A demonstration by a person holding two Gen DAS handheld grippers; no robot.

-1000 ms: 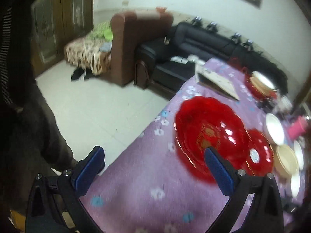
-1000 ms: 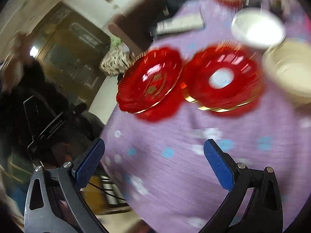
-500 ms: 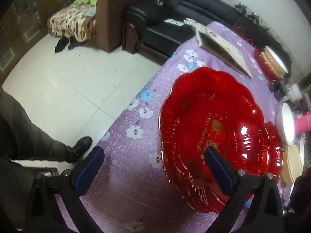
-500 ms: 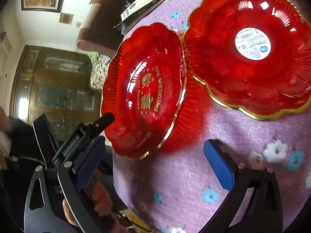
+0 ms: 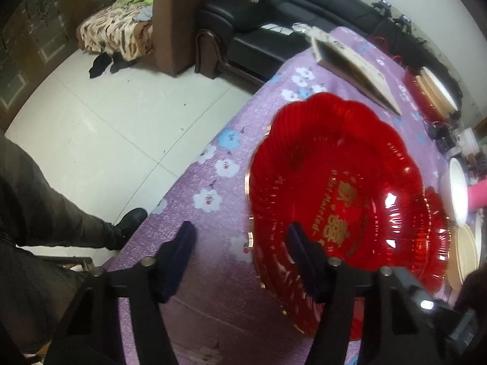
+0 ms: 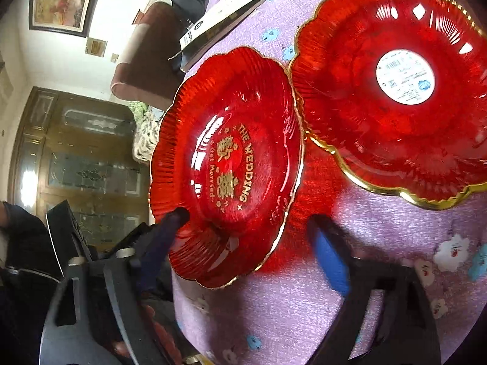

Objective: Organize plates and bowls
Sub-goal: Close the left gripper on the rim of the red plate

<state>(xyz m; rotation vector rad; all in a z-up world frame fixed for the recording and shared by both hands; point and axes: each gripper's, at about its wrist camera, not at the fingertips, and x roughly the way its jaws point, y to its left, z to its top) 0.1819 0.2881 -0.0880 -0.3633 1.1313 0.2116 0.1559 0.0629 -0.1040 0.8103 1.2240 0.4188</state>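
Red wedding plate (image 5: 331, 182) sits, seemingly empty, beside stickered red plate (image 6: 398, 91).

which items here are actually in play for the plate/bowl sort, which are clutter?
In play: red wedding plate, red stickered plate, white bowl, cream bowl, far plate stack.
Clutter: flat box, pink cup, black sofa.

Red scalloped wedding plate (image 6: 231, 164), gold-rimmed, tilted, frame centre. Second red plate (image 6: 395, 91), white label, lies flat upper right.
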